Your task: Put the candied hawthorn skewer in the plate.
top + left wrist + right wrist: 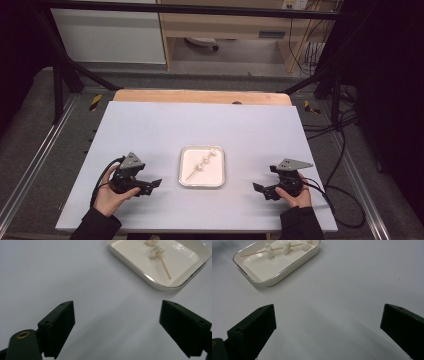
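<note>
A white rectangular tray (181, 172) lies at the middle of the white table. In it rests a wooden skewer (202, 164) threaded with three white lumps. My left gripper (151, 184) sits low over the table to the left of the tray, jaws wide apart with nothing between them. To the right of the tray my right gripper (261, 190) stands open and empty as well. The left gripper view has its gripper (117, 313) facing the tray (150, 281) and the skewer's bare end (165, 265). In the right gripper view that gripper (328, 316) faces the tray (277, 277) and skewer (277, 248).
A wooden strip (200, 96) runs along the table's far edge. Black frame bars (75, 70) and cables (345, 150) stand around the table. Bare white tabletop (200, 122) stretches beyond and beside the tray.
</note>
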### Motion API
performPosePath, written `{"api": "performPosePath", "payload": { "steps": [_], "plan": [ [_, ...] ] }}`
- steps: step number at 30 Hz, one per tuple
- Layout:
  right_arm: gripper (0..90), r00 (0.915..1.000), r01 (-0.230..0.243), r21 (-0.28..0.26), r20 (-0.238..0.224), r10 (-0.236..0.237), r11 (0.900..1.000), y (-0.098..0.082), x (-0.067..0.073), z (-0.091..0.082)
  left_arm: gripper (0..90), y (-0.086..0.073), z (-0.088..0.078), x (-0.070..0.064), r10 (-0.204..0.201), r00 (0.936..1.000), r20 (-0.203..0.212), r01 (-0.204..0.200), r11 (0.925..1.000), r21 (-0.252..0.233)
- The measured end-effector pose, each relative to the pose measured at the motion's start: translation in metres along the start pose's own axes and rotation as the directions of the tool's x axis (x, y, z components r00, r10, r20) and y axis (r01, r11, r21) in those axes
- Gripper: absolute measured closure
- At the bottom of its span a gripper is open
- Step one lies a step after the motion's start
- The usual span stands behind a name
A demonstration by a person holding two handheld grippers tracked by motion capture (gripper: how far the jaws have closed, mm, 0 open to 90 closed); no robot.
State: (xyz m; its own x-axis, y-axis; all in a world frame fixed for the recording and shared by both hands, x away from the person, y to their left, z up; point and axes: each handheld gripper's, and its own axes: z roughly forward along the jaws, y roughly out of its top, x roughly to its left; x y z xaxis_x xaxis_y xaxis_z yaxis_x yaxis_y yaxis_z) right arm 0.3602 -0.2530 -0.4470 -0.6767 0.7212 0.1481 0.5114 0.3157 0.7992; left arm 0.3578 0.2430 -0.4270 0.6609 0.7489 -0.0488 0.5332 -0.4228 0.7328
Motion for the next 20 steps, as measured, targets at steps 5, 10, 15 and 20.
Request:
{"api": "performPosePath", "payload": {
  "steps": [5,10,15,20],
  "plan": [
    [0.8,1.0,0.001,0.007,-0.001,-0.001,1.0,-0.001,0.001,0.001,10.0,-0.017,-0.005,0.007,-0.029,0.9995,-0.009,0.029,0.9993,-0.024],
    [0.8,1.0,0.0,0.023,-0.002,0.0,1.0,-0.002,0.002,0.002,8.4,-0.031,-0.008,0.012,-0.04,0.9992,0.001,0.04,0.9985,-0.036],
    [0.8,1.0,0.005,0.037,0.003,-0.005,0.999,-0.003,0.002,0.004,8.4,-0.035,-0.005,0.011,-0.023,0.9997,0.007,0.023,0.9994,-0.025],
    [0.9,1.0,0.005,0.05,0.003,-0.005,0.999,-0.004,0.002,0.005,8.5,-0.035,-0.003,0.01,-0.021,0.9997,0.011,0.021,0.9995,-0.023]
  ]
}}
